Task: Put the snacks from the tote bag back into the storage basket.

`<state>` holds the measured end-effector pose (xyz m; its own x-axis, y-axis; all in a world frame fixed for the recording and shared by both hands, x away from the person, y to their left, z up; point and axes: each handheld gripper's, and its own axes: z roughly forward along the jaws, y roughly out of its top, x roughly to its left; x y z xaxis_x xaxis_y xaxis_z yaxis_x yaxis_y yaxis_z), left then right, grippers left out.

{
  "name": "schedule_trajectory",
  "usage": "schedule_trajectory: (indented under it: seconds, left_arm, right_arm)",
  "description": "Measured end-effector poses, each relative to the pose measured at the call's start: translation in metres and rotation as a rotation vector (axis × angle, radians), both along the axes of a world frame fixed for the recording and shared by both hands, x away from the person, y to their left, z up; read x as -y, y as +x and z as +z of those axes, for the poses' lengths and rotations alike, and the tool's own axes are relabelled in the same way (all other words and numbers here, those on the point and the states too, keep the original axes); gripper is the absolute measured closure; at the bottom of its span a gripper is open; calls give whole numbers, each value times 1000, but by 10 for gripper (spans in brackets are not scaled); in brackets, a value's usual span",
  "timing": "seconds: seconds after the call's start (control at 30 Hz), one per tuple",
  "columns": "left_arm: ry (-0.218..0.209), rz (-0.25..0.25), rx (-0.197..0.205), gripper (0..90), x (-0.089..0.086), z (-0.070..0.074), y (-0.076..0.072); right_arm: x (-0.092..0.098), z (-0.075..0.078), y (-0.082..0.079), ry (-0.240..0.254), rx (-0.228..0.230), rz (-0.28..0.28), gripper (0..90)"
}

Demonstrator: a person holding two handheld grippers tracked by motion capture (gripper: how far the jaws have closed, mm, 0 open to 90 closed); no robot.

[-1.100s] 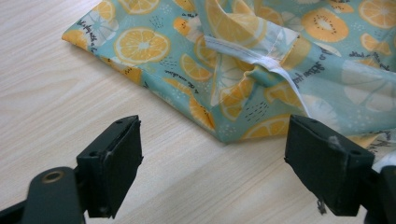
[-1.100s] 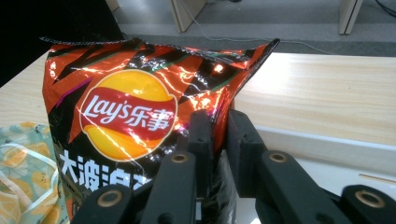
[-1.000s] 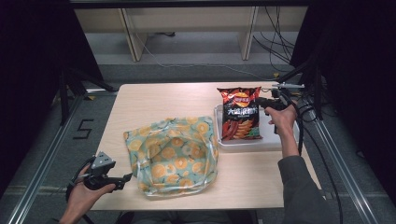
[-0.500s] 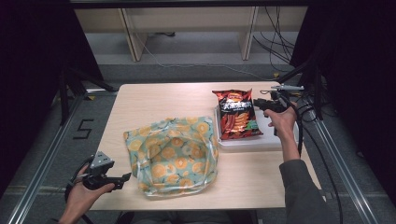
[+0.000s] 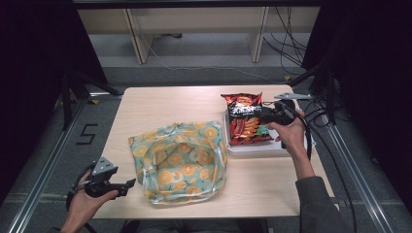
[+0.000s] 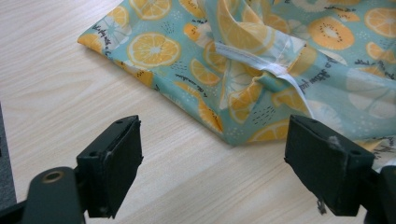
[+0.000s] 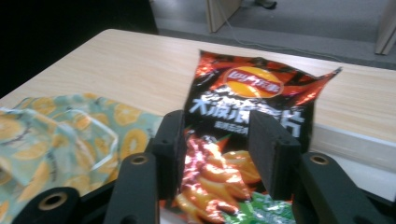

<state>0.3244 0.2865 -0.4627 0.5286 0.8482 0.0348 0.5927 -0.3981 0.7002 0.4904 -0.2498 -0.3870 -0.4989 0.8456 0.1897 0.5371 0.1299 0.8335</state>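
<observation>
Right gripper [image 7: 215, 149] – jaws just opening, chip bag [image 5: 246, 119] between them, pads look off it; bag lies on the white tray [image 5: 272, 148]; back out clear before regripping; left gripper [image 6: 215, 163] open beside the fruit-print bag [image 5: 180, 162].

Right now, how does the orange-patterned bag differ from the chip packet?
The fruit-print bag is soft teal fabric with orange slices, lying crumpled and spread on the bare table; the chip packet is glossy, dark red and black, and lies in a white tray. The bag looks much wider than the packet. Both lie flat.
</observation>
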Motion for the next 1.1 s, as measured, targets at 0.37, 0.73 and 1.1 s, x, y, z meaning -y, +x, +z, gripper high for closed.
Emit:
schedule_trajectory:
  seconds: [0.37, 0.73, 1.1]
  left_arm:
    - [3, 2, -1, 185, 0, 2, -2]
    - [-6, -7, 8, 185, 0, 3, -2]
    - [-19, -4, 8, 185, 0, 4, -3]
  right_arm:
    - [-19, 2, -19, -16, 26, 66, 483]
    - [-35, -4, -35, -15, 2, 112, 450]
    - [-44, -13, -52, -26, -2, 145, 432]
